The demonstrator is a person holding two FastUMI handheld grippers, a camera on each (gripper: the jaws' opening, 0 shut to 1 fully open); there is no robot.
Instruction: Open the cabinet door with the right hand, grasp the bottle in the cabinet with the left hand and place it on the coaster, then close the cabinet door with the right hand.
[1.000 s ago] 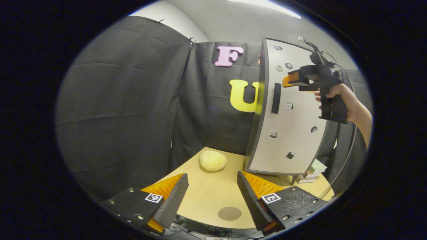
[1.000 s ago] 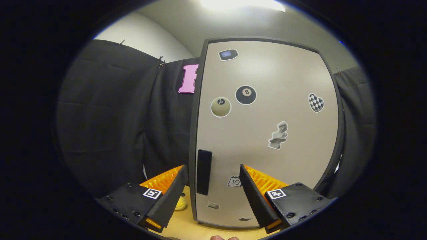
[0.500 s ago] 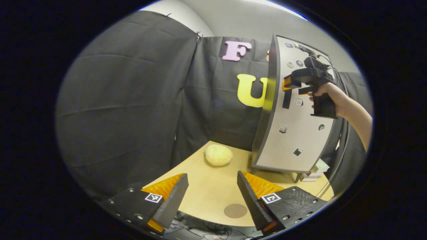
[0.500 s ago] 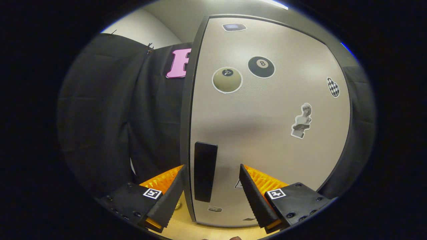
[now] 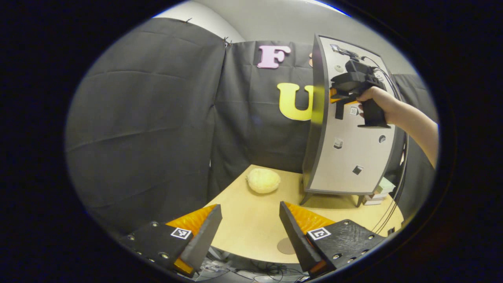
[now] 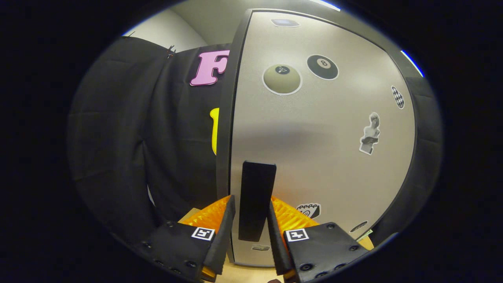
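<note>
The grey cabinet [image 5: 353, 157] stands on the far right of the table, its sticker-covered door [image 6: 314, 129] closed, so the bottle is hidden. In the right gripper view, my right gripper [image 6: 251, 201] has its fingers on both sides of the black door handle [image 6: 257, 181] and pressed on it. The left gripper view shows that gripper [image 5: 334, 94] at the door's left edge, held by a hand [image 5: 377, 100]. My left gripper [image 5: 249, 230] hangs open and empty over the table's near edge. The brown round coaster [image 5: 285, 246] lies just beyond it, partly hidden by the right finger [image 5: 294, 232].
A pale yellow fluffy lump [image 5: 263, 181] lies on the wooden table [image 5: 247, 216] left of the cabinet. Stacked books [image 5: 377, 194] prop the cabinet's right side. Cables [image 5: 393, 208] run down beside it. Black cloth walls close in at the left and back.
My right gripper moved in to the door and closed its fingers on the black handle. The left gripper drew back slightly, staying open.
</note>
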